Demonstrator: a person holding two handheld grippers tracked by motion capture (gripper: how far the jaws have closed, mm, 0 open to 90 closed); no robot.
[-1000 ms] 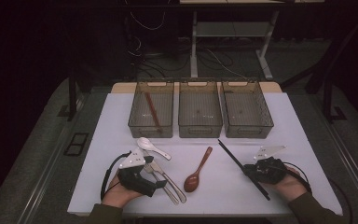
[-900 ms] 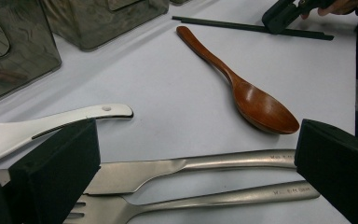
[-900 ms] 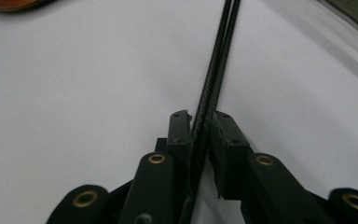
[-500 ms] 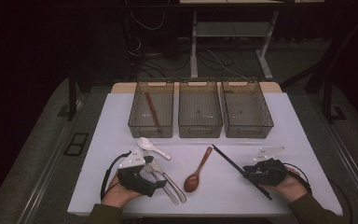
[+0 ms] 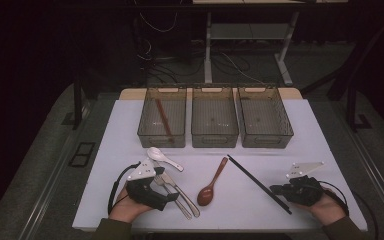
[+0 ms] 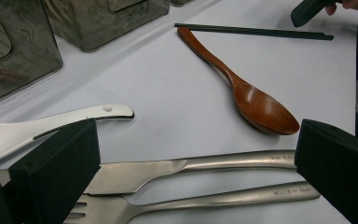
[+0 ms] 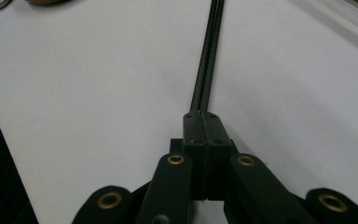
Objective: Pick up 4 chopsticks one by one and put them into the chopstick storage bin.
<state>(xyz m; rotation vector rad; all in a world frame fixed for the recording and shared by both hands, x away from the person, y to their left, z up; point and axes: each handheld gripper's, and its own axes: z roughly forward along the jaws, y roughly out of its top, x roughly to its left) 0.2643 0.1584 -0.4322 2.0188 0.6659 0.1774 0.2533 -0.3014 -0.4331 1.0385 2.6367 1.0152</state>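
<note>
Right gripper (image 7: 204, 122) jaws have just been closing and are now clamped on the black chopsticks (image 5: 258, 183) at their near end; the pair runs diagonally up the tabletop from near the front right corner toward the middle bin (image 5: 214, 117). Left gripper (image 6: 191, 154) jaws spread wide, gripping nothing, parked over the metal knife (image 6: 186, 166) and fork (image 6: 200, 200) near the front left. Progress, as I read it: early. Left bin (image 5: 162, 117) holds one brown stick-like piece; middle and right bin (image 5: 265, 117) look empty. Not yet sorted on the tabletop: white spoon (image 5: 163, 158), wooden spoon (image 5: 212, 183), knife and fork. The chopsticks are gripped but not yet in a bin.
</note>
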